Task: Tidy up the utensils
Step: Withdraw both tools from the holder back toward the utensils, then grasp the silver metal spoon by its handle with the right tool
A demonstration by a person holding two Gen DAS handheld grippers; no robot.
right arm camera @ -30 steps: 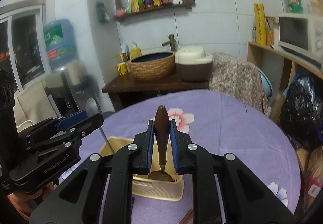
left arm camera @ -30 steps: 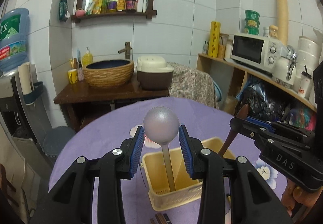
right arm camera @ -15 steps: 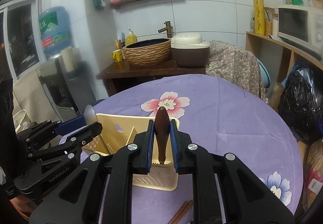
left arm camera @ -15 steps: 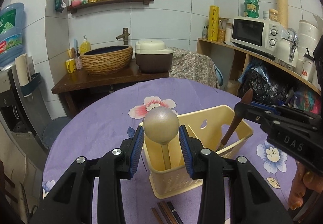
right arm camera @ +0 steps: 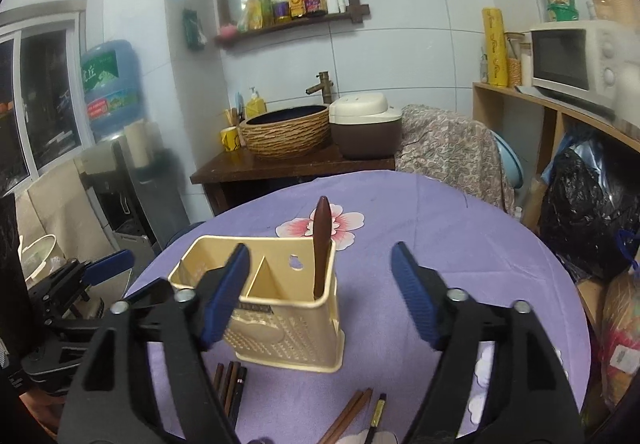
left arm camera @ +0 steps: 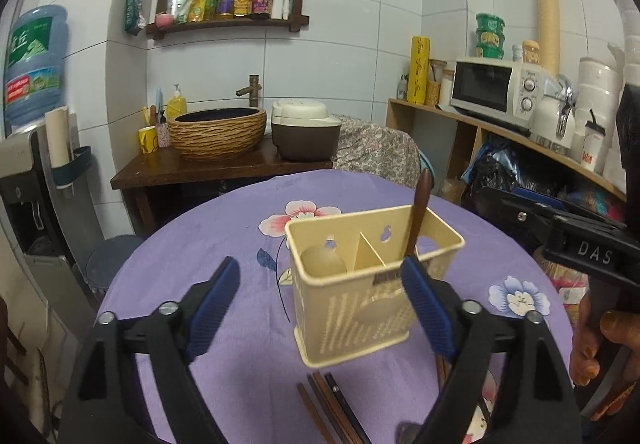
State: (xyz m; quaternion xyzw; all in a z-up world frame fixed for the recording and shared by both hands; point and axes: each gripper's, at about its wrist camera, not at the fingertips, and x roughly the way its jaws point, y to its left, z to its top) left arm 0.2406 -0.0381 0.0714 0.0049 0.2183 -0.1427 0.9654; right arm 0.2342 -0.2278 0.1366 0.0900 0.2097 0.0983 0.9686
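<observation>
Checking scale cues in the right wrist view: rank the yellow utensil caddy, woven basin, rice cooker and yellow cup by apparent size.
1. Yellow utensil caddy, though it is nearest.
2. Woven basin and rice cooker: too alike to rank.
3. Yellow cup.

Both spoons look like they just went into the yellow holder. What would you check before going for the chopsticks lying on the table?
1. Left gripper free of the metal ladle: ok, jaws opening, nothing pressed between the pads; the ladle sits in the holder's left compartment.
2. Right gripper free of the wooden-handled spoon: ok, jaws opening, handle stands clear in the right compartment.
3. Yellow holder upright on the purple tablecloth: ok.
4. Spoon stable: cannot tell; it leans on the holder's back wall.
5. Chopsticks within view: ok, some lie in front of the holder, more to the right.
6. Chopstick count: cannot tell, ends are cut off.
</observation>
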